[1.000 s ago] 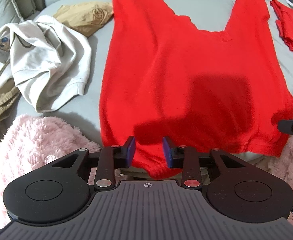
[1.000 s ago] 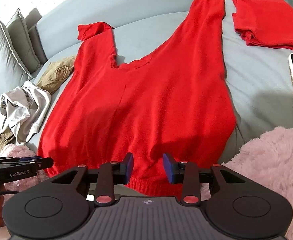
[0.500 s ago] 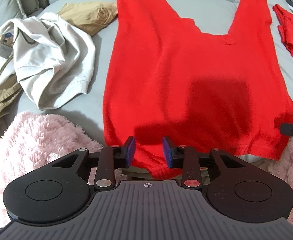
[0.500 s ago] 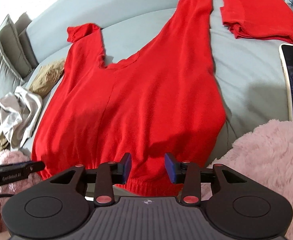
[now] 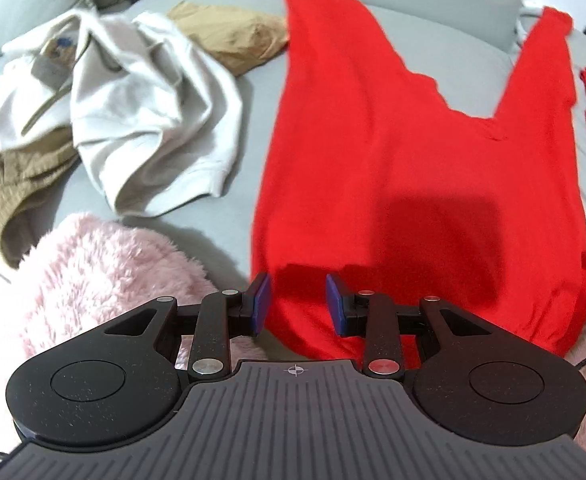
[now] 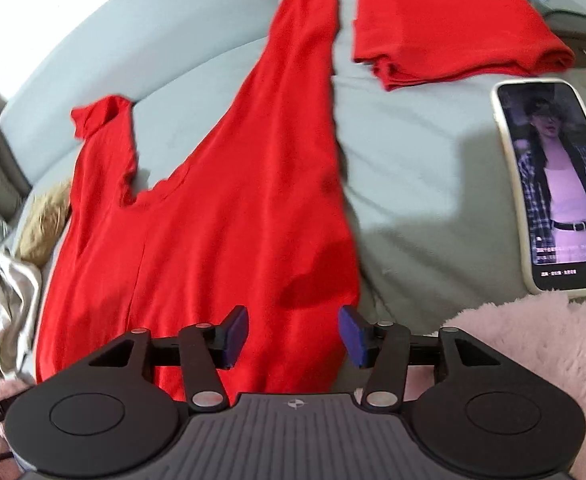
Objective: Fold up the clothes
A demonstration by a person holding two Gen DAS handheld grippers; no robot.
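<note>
- Red long-sleeved top [image 5: 421,168] [image 6: 213,216]: lying spread flat on the grey sofa seat [image 5: 253,92] [image 6: 421,184], filling the frame centre, sleeves reaching toward the top edge.
- Left claw [image 5: 296,307]: hovering at the lower centre over the top's hem, jaws standing apart, gripping nothing.
- Right claw [image 6: 293,338]: hovering over the hem's right part, jaws having just been opening, fabric lying beneath them, unpinched.
- Folded red garment [image 6: 453,20]: sitting upper right.
- Cream sweatshirt [image 5: 141,112]: lying crumpled, upper left.
- Phone [image 6: 557,184]: lying at the right edge, screen lit.
</note>
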